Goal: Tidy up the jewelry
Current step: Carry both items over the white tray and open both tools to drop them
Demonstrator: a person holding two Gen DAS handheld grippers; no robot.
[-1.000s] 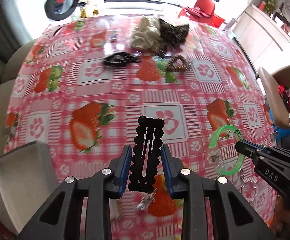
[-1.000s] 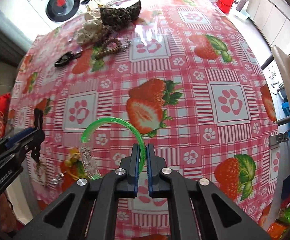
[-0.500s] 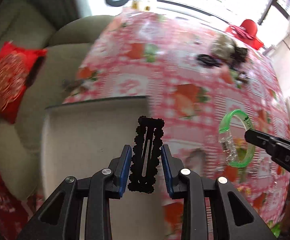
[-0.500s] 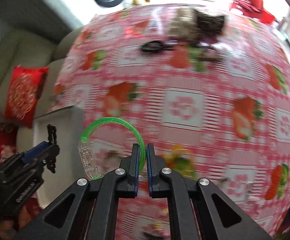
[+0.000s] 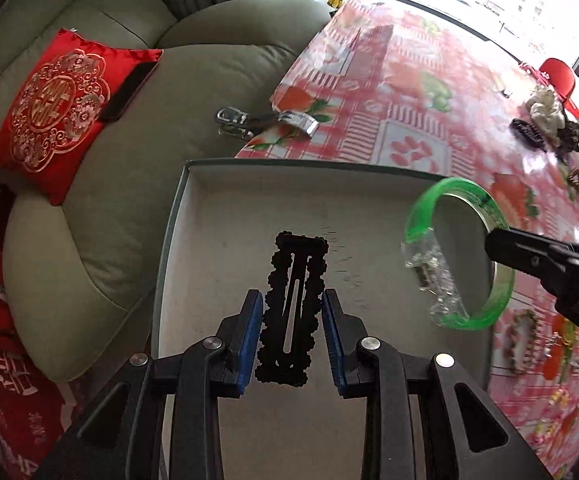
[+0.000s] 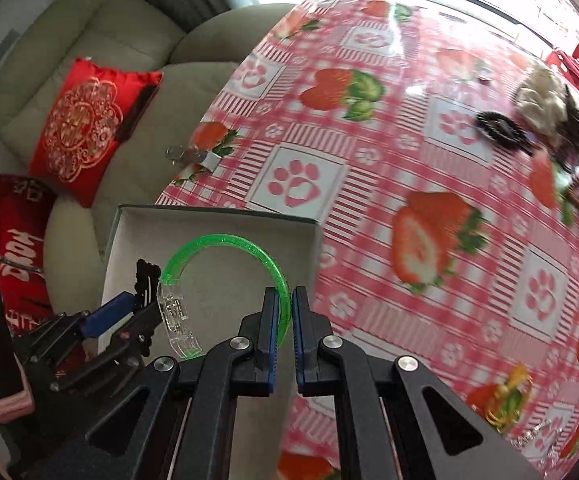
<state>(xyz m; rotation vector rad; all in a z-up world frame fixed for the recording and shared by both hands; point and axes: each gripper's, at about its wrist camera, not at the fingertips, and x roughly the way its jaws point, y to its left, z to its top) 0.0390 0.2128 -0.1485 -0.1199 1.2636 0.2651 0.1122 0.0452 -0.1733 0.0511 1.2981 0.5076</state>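
Observation:
My left gripper (image 5: 292,300) is over the white open box (image 5: 193,216) with a black scalloped hair clip (image 5: 293,308) between its fingers; a narrow gap shows on each side of the clip, so the grip looks loose. My right gripper (image 6: 284,300) is shut on a green translucent bangle (image 6: 225,242) with a clear clasp and holds it above the same box (image 6: 217,220). The bangle also shows in the left wrist view (image 5: 461,248), above the box's right side. The left gripper and clip appear at the left of the right wrist view (image 6: 145,280).
The box sits at the table's near-left corner on a strawberry-print cloth (image 6: 409,160). Scrunchies and black hair pieces (image 6: 545,116) lie far right. Small gold and crystal pieces (image 6: 505,396) lie near right. A sofa with a red cushion (image 5: 53,112) is to the left. A metal clip (image 5: 301,120) holds the cloth's edge.
Both grippers swung left from the table's middle to above the white box, carrying the clip and bangle. The left jaws look slightly wider around the clip now.

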